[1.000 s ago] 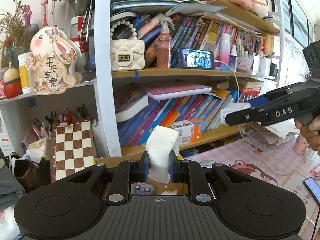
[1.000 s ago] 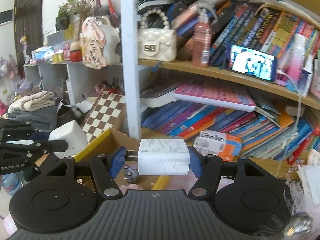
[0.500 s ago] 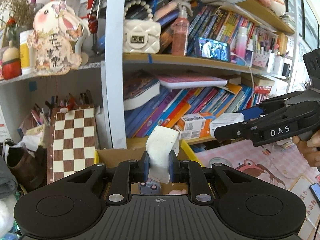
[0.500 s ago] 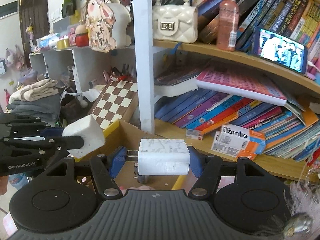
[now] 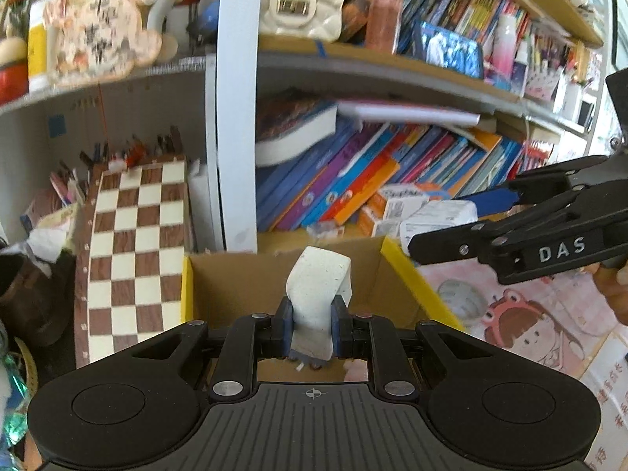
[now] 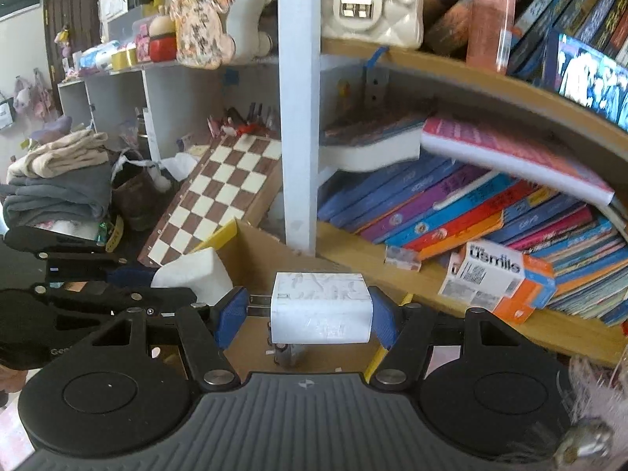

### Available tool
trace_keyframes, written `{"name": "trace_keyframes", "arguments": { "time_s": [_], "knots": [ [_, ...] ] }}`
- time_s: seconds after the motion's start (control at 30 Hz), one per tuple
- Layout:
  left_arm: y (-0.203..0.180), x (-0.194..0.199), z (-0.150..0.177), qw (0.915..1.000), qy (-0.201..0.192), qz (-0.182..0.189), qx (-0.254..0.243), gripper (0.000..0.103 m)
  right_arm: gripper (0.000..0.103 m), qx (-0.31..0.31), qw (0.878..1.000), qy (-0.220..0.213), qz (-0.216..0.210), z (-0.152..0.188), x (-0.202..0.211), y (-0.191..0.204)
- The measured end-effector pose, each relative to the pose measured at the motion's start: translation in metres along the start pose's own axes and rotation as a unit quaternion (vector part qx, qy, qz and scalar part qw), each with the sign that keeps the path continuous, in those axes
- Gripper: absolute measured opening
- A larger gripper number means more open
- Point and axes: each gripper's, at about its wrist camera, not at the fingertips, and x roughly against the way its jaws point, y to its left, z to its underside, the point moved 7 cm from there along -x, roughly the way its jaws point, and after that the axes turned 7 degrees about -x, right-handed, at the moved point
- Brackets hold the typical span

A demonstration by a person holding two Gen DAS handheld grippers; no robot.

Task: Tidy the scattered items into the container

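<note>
My left gripper (image 5: 312, 331) is shut on a white foam block (image 5: 317, 294) and holds it over the open cardboard box (image 5: 243, 278) with yellow rims. My right gripper (image 6: 314, 312) is shut on a white charger plug (image 6: 321, 308), above the same box (image 6: 255, 251). The right gripper (image 5: 443, 227) with the charger (image 5: 437, 216) shows at the right of the left wrist view, over the box's right rim. The left gripper and the foam block (image 6: 192, 274) show at the left of the right wrist view. Small items lie on the box floor (image 6: 286, 353).
A chessboard (image 5: 133, 251) leans left of the box. A white shelf post (image 5: 235, 117) and rows of books (image 5: 353, 184) stand behind it. An orange-white carton (image 6: 498, 278) lies on the lower shelf. A pink patterned mat (image 5: 530, 325) lies to the right. Folded clothes (image 6: 59, 180) sit far left.
Both grippers have moved forward and down towards the box, each still holding its item. The box interior now fills more of both views.
</note>
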Motion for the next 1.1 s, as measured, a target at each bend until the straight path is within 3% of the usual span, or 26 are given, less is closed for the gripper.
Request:
{"name": "trace_keyframes", "arguments": {
  "time_s": [0.33,0.93,1.1],
  "knots": [
    [0.010,-0.032,0.020,0.9993,0.038,0.008,0.002,0.017,0.063,0.001,0.999,0.044,-0.005,0.021,-0.041,-0.005],
    [0.022,-0.069,0.039,0.9960,0.087,-0.012,-0.015,0.018,0.063,0.129,0.988,0.081,0.011,0.040,-0.098,0.007],
    [0.021,-0.075,0.045,0.9949,0.099,-0.010,-0.017,0.018,0.063,0.140,0.986,0.090,0.014,0.043,-0.108,0.005]
  ]
}}
